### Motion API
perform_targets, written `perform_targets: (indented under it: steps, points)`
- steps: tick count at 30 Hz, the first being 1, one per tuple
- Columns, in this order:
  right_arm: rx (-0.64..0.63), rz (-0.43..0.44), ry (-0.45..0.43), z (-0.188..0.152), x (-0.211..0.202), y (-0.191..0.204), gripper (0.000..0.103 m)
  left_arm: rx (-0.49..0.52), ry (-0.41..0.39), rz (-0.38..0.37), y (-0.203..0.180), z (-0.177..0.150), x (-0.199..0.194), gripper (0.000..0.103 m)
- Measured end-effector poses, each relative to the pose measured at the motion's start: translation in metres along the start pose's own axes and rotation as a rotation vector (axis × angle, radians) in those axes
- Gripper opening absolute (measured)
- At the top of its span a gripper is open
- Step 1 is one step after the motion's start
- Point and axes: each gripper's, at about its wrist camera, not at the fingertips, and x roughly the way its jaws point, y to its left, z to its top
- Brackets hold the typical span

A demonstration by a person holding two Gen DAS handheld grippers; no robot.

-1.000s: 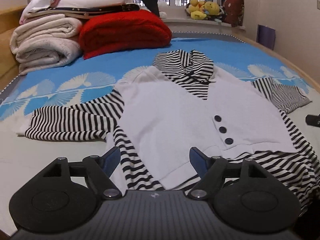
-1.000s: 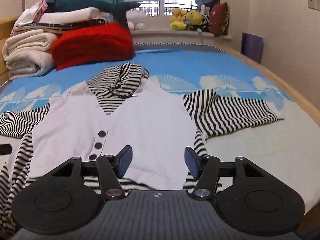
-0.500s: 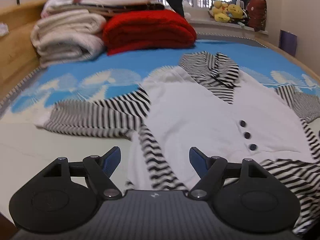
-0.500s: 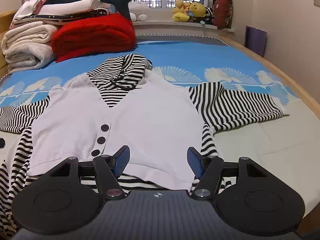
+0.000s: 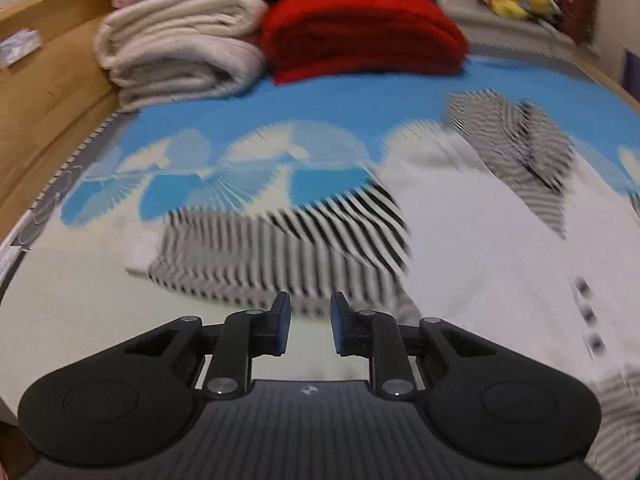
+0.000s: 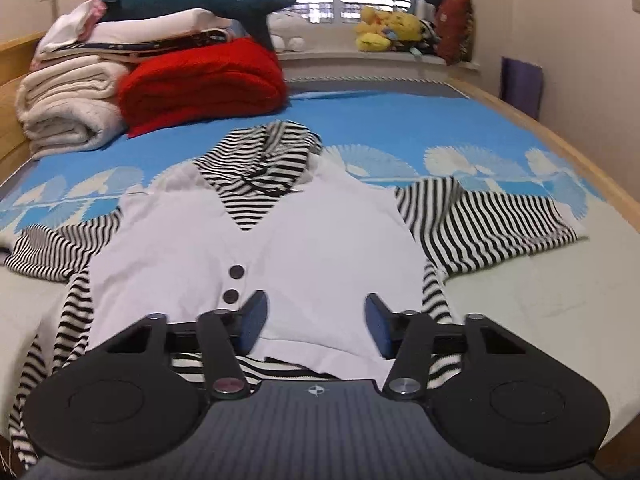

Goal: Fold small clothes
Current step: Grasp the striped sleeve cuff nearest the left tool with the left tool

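Your left gripper (image 5: 308, 322) hovers over the pale bed sheet (image 5: 80, 320) just short of the garment's striped left sleeve (image 5: 280, 256), its blue pads (image 5: 283, 322) drawn close with a narrow gap between them and nothing held; this view is motion-blurred. Your right gripper (image 6: 316, 318) sits with its fingers spread wide above the lower hem of the small white-and-striped garment (image 6: 320, 240), which lies flat, front up, sleeves spread on the blue-patterned bed. Behind the garment are a folded red blanket (image 6: 200, 80) and stacked cream towels (image 6: 64, 112).
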Motion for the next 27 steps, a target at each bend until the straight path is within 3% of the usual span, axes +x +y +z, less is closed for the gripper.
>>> perform_targets:
  steps: [3,4,5,8,13,17,20,22,25,27]
  points:
    - [-0.046,0.005,-0.007,0.004,-0.007,0.002,0.026,-0.110,-0.036,0.035,0.029,-0.005,0.031,0.024]
    - [-0.058,0.005,-0.013,0.004,-0.011,0.002,0.025,-0.131,0.013,0.053,0.037,-0.009,0.046,0.024]
    - [-0.071,0.004,-0.019,0.005,-0.014,0.003,0.025,-0.162,0.071,0.078,0.045,-0.011,0.060,0.024]
    - [-0.109,0.003,-0.032,0.006,-0.020,0.007,0.025,-0.285,0.122,0.100,0.071,-0.008,0.091,0.024]
    - [-0.209,0.006,0.031,0.034,-0.011,0.030,0.025,-0.337,0.117,0.170,0.091,-0.004,0.121,0.025]
    - [-0.243,0.002,-0.036,0.088,0.008,0.053,0.030,-0.347,0.103,0.201,0.099,-0.001,0.134,0.027]
    - [-0.252,0.027,-0.070,0.124,0.044,0.068,0.038,-0.357,0.105,0.208,0.105,0.004,0.146,0.032]
    - [-0.238,0.032,-0.064,0.138,0.073,0.073,0.038,-0.381,0.112,0.216,0.110,0.007,0.153,0.047]
    - [-0.192,0.066,-0.053,0.138,0.107,0.072,0.038,-0.414,0.113,0.224,0.117,0.012,0.162,0.057]
    - [-0.180,0.049,0.020,0.129,0.127,0.070,0.038,-0.444,0.130,0.232,0.125,0.014,0.168,0.058]
